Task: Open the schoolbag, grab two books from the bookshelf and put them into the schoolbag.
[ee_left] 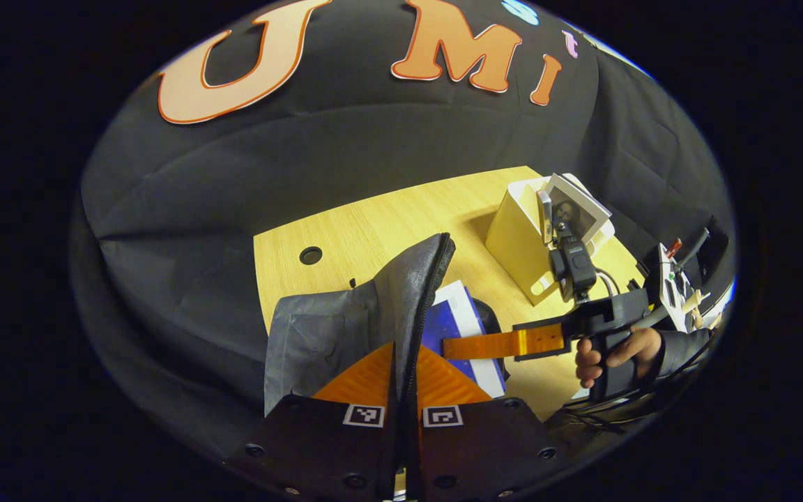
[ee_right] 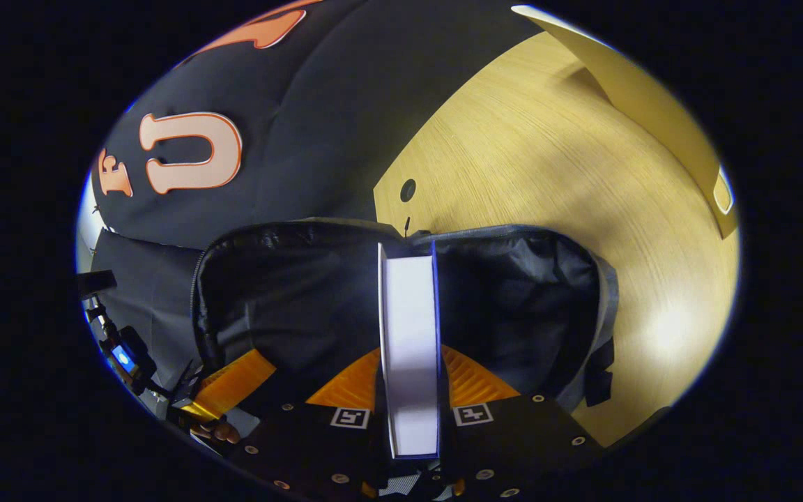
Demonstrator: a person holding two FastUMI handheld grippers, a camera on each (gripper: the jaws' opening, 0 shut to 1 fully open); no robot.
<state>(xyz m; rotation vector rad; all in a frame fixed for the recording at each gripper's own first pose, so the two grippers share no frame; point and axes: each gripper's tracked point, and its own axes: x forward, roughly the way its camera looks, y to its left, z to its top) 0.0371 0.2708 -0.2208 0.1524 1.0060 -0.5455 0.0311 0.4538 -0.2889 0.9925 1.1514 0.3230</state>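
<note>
The left hand-held gripper is clenched on the raised flap of the schoolbag, its two fingers pressing the zippered edge between them and holding it upright. Just beyond its fingertips to the right, a blue and white book lies flat inside the bag. Farther right, the right hand-held gripper reaches in toward that book, held by a person's hand in a dark sleeve. Behind that hand, the pale bookshelf stands on the wooden counter, with upright books in it.

In the right gripper view, the right hand-held gripper is grasping a book edge-on between its fingers, white page edges facing the camera and a blue cover along the right side. The book stands over the open mouth of the schoolbag, whose dark lining spreads out on both sides. Beyond the bag the counter extends, and a pale wall of the bookshelf stands at the far right.
</note>
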